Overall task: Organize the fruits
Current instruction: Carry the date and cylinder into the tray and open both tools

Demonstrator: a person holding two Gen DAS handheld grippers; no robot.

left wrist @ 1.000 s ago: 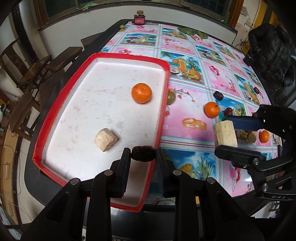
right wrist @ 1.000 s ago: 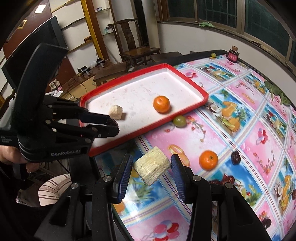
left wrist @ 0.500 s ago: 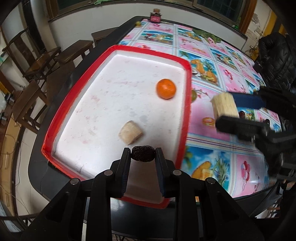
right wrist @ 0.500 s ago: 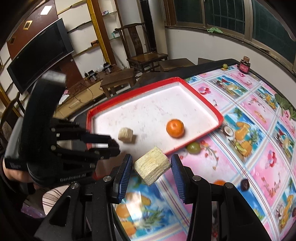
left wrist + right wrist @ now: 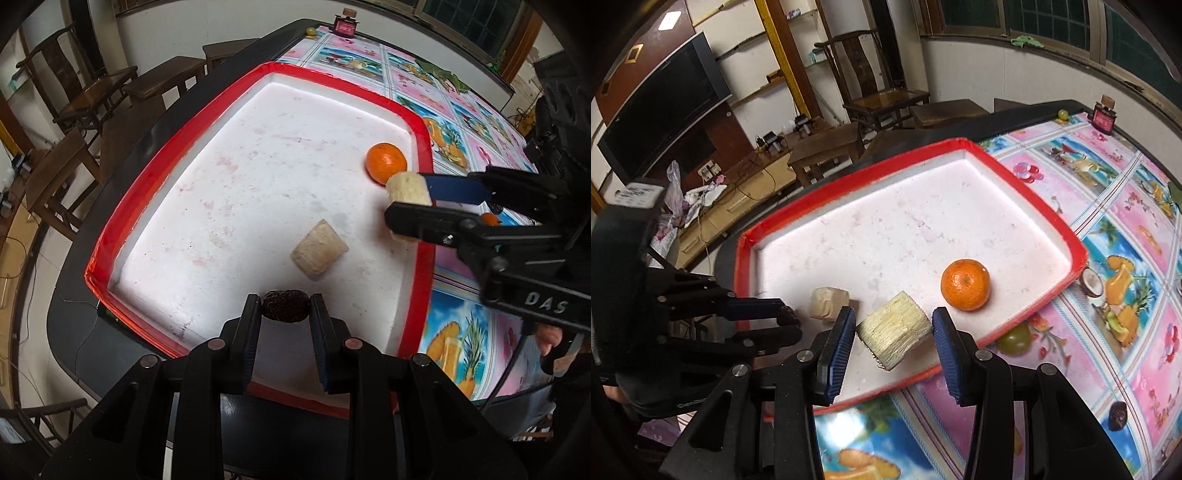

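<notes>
A red-rimmed white tray point(image 5: 424, 125) point(image 5: 997, 157) holds an orange point(image 5: 386, 162) point(image 5: 966, 283) and a pale sugarcane chunk point(image 5: 319, 254) point(image 5: 828, 302). My left gripper point(image 5: 285, 305) point(image 5: 788, 322) is shut on a dark red date point(image 5: 285, 305) above the tray's near end. My right gripper point(image 5: 894, 334) point(image 5: 408, 202) is shut on a second sugarcane chunk point(image 5: 894, 334) point(image 5: 408, 190) over the tray's right edge, close to the orange.
On the fruit-print tablecloth point(image 5: 1126, 295) lie a green grape point(image 5: 1014, 339) by the tray rim, a dark date point(image 5: 1117, 415), another orange point(image 5: 490, 218), and at the far end a small pink bottle point(image 5: 1102, 116). Wooden chairs point(image 5: 85, 96) stand beside the table.
Both grippers have moved over the tray with their loads. The right gripper's sugarcane chunk went from above the tablecloth to above the tray, near the orange.
</notes>
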